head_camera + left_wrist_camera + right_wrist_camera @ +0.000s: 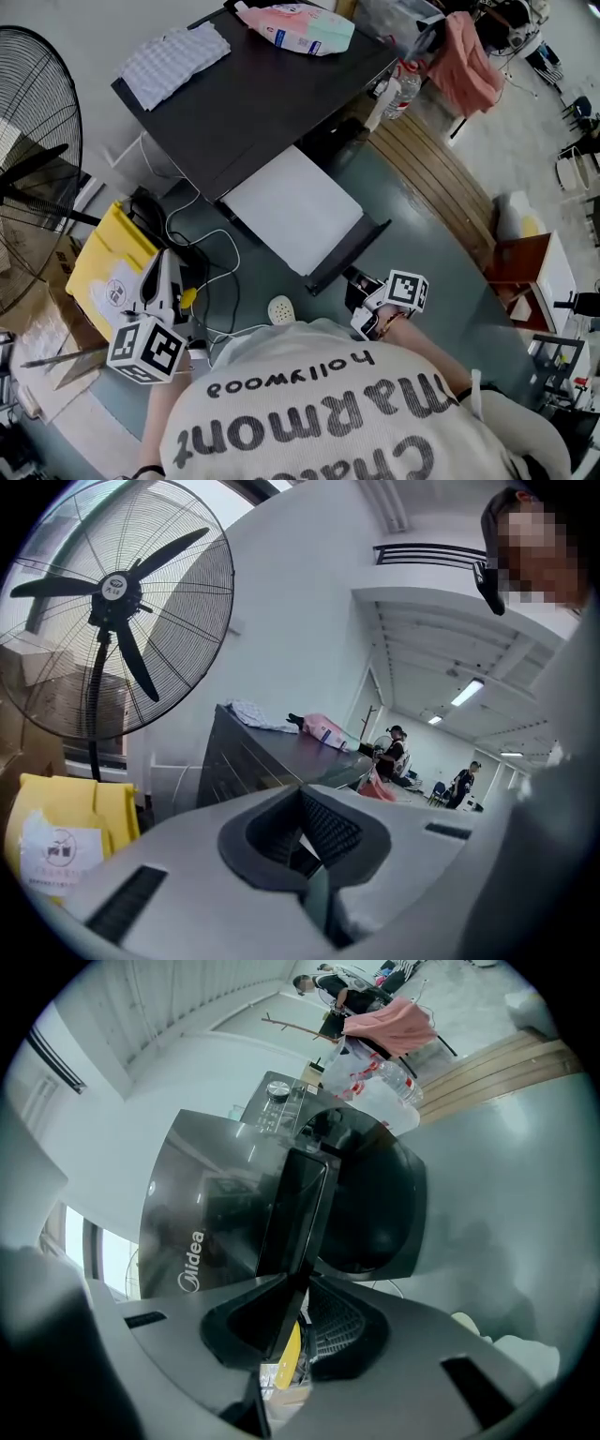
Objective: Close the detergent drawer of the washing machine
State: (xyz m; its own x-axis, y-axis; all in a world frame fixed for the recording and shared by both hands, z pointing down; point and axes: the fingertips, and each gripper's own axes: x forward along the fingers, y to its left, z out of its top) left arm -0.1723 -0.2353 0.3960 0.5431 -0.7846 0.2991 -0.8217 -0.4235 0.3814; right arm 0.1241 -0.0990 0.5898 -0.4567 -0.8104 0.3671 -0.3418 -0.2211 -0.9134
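The washing machine (253, 94) fills the head view from the centre up to 12 o'clock, with a checked cloth (173, 52) and a pink pack (300, 28) lying on its dark top. The detergent drawer (295, 211) stands pulled out of the machine's front toward 5 o'clock, its pale top showing and its dark front panel (349, 255) at the outer end. The right gripper (359, 291) sits at 5 o'clock of that panel. In the right gripper view its jaws stand partly apart, closed on the thin edge of the drawer (295, 1208), which runs straight in between the pads. The round door (380, 1199) lies at 3 o'clock of the drawer there. The left gripper (167, 267) is at 8 o'clock in the head view, well apart from the drawer and beside a yellow bag (108, 267). In its own view its pads (328, 827) meet along a line with nothing between them. A standing fan (112, 602) rises at 10 o'clock.
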